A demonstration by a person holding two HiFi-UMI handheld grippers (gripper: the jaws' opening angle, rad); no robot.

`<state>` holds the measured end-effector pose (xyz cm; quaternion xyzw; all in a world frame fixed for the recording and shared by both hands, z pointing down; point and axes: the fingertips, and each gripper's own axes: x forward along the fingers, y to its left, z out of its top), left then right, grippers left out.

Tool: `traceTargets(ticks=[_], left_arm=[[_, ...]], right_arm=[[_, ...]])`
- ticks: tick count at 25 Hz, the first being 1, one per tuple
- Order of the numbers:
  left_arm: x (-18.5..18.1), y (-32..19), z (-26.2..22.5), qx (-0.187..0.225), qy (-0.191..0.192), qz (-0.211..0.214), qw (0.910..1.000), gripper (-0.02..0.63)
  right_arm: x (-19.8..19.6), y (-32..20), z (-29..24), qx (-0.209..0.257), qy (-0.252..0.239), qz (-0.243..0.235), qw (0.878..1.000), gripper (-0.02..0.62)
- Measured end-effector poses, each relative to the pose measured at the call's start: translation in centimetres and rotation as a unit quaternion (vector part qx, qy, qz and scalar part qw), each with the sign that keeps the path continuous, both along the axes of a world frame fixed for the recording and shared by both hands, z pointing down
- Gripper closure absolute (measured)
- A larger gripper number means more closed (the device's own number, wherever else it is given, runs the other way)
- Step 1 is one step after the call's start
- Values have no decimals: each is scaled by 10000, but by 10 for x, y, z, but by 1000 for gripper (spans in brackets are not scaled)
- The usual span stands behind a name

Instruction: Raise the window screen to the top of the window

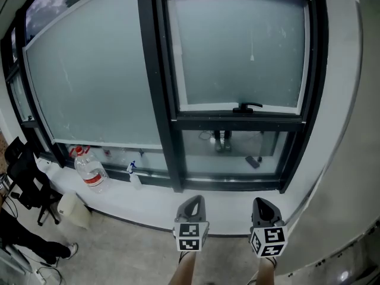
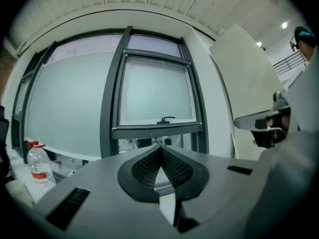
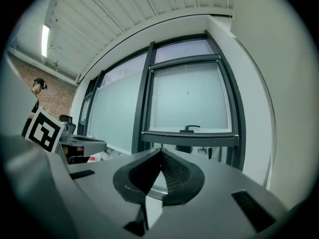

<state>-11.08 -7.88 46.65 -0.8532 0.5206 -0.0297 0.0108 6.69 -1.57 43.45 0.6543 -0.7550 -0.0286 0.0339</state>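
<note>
The window screen (image 1: pixel 237 46) is in the right window, far from the person. It covers the pane from the top of the frame down to the cross bar. A black handle (image 1: pixel 246 107) sits on its lower edge, near the middle. Below the cross bar the glass is clear. The large window to the left is also covered with a pale sheet.

The left tongs (image 1: pixel 191 202) and the right tongs (image 1: pixel 265 206) are side by side in the near part of the scene, below the window and well apart from the screen. Each gripper view shows its own tongs, left (image 2: pixel 159 149) and right (image 3: pixel 160 153), pressed together at the tips with nothing between them.

On the white sill (image 1: pixel 154 196), to the left, stand a water bottle (image 1: pixel 90 170) with a red cap and a small spray bottle (image 1: pixel 135 174). A black chair (image 1: pixel 21 174) is at the far left edge.
</note>
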Motion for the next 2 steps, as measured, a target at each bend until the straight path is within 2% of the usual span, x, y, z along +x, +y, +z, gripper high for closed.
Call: traceTargets(ticks=[2], left_arm=[[2,0,-1,18,-12,-1,10000,601]], right_arm=[[2,0,0,-1,13,6,10000,591]])
